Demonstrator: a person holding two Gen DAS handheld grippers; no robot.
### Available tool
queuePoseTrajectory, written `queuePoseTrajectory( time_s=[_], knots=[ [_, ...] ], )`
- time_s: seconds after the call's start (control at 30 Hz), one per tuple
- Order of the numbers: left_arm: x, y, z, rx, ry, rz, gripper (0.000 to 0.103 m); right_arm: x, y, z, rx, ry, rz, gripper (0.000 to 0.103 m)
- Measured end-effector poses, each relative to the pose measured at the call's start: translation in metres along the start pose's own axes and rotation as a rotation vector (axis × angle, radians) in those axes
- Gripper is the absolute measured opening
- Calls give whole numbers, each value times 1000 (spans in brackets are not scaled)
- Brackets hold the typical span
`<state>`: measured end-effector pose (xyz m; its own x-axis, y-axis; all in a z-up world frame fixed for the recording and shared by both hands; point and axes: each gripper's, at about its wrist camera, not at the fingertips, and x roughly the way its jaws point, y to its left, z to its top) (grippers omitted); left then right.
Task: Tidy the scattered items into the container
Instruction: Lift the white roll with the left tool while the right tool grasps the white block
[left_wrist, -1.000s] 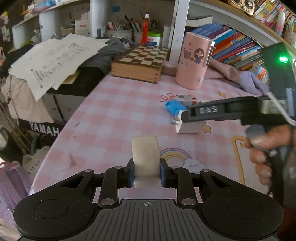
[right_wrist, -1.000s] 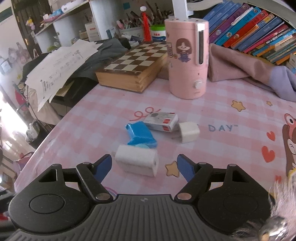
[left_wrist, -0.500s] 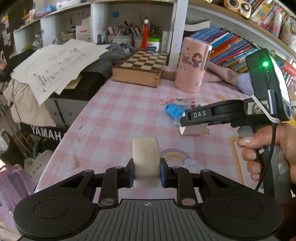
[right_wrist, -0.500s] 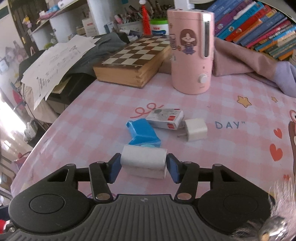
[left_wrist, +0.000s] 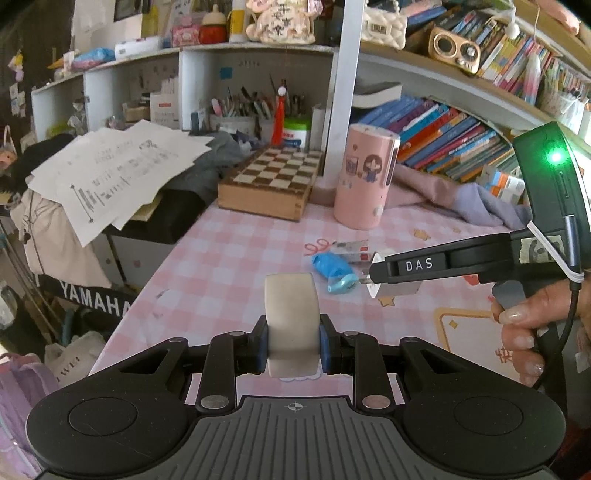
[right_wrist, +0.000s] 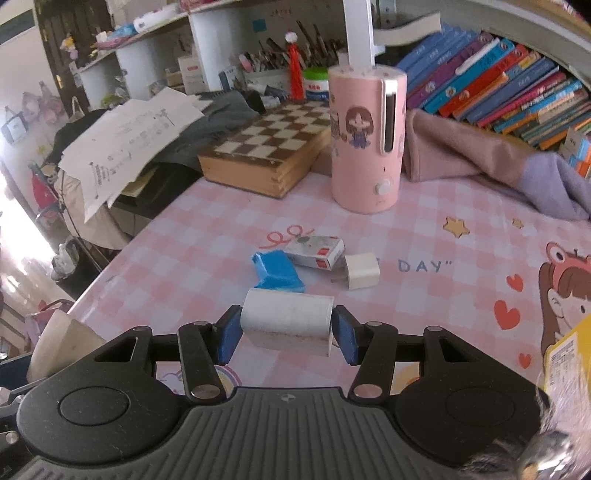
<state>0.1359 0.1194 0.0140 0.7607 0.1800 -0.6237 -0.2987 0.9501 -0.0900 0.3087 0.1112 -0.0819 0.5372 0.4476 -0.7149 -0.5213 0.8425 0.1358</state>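
Observation:
My left gripper (left_wrist: 291, 339) is shut on a cream roll of tape (left_wrist: 290, 310), held on edge above the pink checked tablecloth (left_wrist: 229, 266). My right gripper (right_wrist: 287, 330) is shut on a white rounded block (right_wrist: 286, 317), its blue pads pressing both ends, and holds it clear of the cloth. In the left wrist view that right gripper (left_wrist: 380, 275) comes in from the right in a person's hand (left_wrist: 524, 325). A blue dispenser (right_wrist: 277, 271), a small red-striped box (right_wrist: 316, 251) and a white charger plug (right_wrist: 360, 271) lie together just beyond the block.
A pink cylinder with a cartoon figure (right_wrist: 364, 140) and a wooden chessboard box (right_wrist: 266, 155) stand at the back. Pink and purple cloth (right_wrist: 498, 166) lies under the bookshelf. Papers (right_wrist: 129, 147) hang over the table's left edge. A yellow pack (right_wrist: 565, 362) shows at the right edge.
The right gripper's jaws closed on the white block and lifted it off the cloth. The left gripper rose a little with the tape roll still in it.

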Motion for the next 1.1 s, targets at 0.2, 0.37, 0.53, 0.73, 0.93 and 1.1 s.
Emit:
queuePoseTrajectory(
  time_s=[0.2,0.37,0.53,0.73,0.93,1.1],
  knots=[
    [-16,1,-2,-2,-39,4,24,-18,7,-3,-6,-23,3,50],
    [-25,2,0,8,-67,-13,24,-32,11,-7,-5,-49,-2,50],
    [-31,1,-4,26,-81,-56,24,-49,9,-14,19,-78,-36,50],
    [-34,15,-12,-25,-75,-105,24,-64,9,-29,53,-87,-77,50],
    [-38,19,-22,-27,-57,-165,24,-85,18,-48,49,-107,-108,50],
    [-49,15,-30,16,-58,-210,24,-100,22,-62,78,-118,-138,50]
  ],
)
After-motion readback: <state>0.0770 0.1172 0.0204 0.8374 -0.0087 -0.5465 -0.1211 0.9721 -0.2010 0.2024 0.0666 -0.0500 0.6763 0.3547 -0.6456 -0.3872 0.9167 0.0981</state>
